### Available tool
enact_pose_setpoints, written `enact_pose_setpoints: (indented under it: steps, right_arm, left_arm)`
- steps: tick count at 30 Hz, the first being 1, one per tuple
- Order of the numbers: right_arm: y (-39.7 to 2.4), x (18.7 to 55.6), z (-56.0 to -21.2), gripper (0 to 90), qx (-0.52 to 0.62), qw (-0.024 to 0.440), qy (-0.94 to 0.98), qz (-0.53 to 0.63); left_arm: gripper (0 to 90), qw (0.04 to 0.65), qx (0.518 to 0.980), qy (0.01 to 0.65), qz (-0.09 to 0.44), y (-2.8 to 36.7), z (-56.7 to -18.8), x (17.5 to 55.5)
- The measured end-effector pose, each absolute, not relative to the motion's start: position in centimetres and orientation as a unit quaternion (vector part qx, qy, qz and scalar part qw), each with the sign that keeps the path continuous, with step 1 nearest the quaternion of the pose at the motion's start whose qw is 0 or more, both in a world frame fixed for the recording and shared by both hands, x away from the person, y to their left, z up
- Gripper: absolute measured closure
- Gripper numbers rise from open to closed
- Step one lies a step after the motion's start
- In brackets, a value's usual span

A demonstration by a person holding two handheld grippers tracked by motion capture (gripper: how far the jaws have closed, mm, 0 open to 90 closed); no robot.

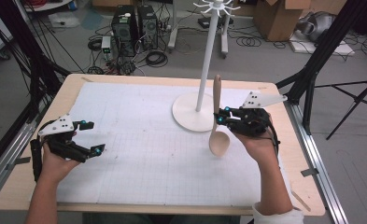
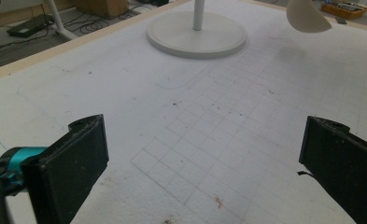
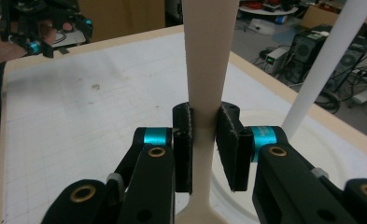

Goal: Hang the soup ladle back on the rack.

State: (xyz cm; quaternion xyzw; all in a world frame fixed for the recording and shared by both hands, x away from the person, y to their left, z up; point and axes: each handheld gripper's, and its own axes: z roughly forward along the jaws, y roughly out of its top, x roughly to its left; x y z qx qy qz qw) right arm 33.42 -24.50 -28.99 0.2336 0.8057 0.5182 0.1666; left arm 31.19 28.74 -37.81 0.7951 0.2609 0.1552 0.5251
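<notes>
Your right gripper (image 1: 220,116) pinches the wooden spoon (image 1: 217,122) at its handle, bowl down, off the mat, just beside the base of the white stand (image 1: 196,113). Your left gripper (image 1: 90,136) sits well apart from the stand, jaws spread wide, nothing between them.

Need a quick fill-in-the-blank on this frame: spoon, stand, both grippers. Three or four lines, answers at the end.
1. The right gripper is shut on the handle of a wooden ____.
2. The spoon hangs with its bowl pointing ____.
3. The left gripper has its jaws ____, with nothing between them.
4. The white stand has a base that is ____ in shape.

Missing words: spoon; down; open; round
</notes>
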Motion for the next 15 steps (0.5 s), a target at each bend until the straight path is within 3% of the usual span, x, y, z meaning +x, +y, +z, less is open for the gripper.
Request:
enact_pose_setpoints:
  steps: [15]
  right_arm:
    - [-26.4,36.0,-24.5,76.9,0.26,0.177,0.8,0.51]
  left_arm:
    - [1.7,0.527,0.793,0.263,0.155,28.9,-37.8,31.2]
